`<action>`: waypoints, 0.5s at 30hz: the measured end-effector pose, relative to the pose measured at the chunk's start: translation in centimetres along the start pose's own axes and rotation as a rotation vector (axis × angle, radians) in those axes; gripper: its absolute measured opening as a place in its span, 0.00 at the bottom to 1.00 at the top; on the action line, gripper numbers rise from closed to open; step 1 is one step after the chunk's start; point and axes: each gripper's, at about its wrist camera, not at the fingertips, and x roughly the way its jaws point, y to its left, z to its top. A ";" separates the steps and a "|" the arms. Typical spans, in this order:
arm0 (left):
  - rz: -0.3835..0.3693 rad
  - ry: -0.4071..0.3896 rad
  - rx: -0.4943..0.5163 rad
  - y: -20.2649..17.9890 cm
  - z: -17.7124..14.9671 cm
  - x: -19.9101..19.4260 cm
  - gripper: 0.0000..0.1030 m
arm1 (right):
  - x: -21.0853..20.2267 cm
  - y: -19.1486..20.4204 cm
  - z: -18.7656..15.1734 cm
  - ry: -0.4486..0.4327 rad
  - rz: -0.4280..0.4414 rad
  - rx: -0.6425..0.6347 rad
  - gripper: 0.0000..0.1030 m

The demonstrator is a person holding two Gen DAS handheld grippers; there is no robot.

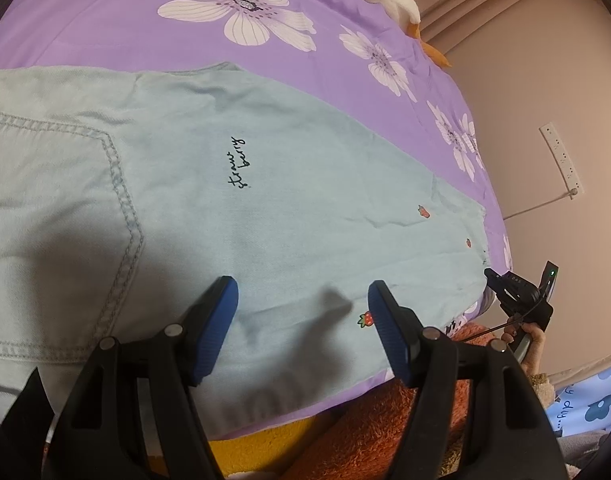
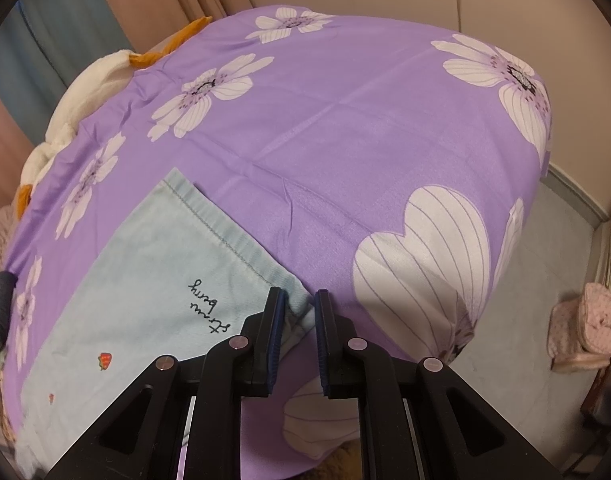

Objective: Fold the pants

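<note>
Pale blue denim pants (image 1: 265, 208) with "straw berry" script and small strawberry prints lie flat on a purple flowered bedspread (image 1: 145, 32). My left gripper (image 1: 303, 300) is open and empty, hovering over the leg near the bed's near edge. The right gripper shows in the left wrist view (image 1: 517, 292) at the hem end. In the right wrist view my right gripper (image 2: 299, 300) has its jaws narrowly apart around the hem corner of the pants (image 2: 153, 280), with a fold of denim between the pads; whether they pinch it is unclear.
A white and orange plush toy (image 2: 85, 92) lies at the far bed edge. An orange and yellow fluffy blanket (image 1: 365, 420) sits below the near edge. Pink slippers (image 2: 585, 328) stand on the grey floor (image 2: 545, 260). A power strip (image 1: 561, 160) hangs on the wall.
</note>
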 end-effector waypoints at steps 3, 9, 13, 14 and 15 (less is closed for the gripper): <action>-0.010 -0.001 -0.007 0.1 0.0 0.0 0.65 | 0.0 -0.1 0.1 0.001 0.004 0.004 0.11; -0.028 -0.005 -0.024 0.3 -0.1 -0.2 0.65 | 0.0 -0.2 0.0 0.002 0.011 0.006 0.14; -0.013 -0.008 -0.023 -0.1 -0.3 -0.4 0.65 | 0.0 -0.3 0.1 0.001 0.011 0.007 0.14; -0.003 -0.009 -0.018 -0.4 -0.3 -0.5 0.65 | 0.1 -0.3 0.1 0.001 0.012 0.007 0.14; 0.013 -0.012 -0.010 -0.8 -0.3 -0.7 0.63 | 0.1 -0.3 0.1 0.001 0.012 0.008 0.14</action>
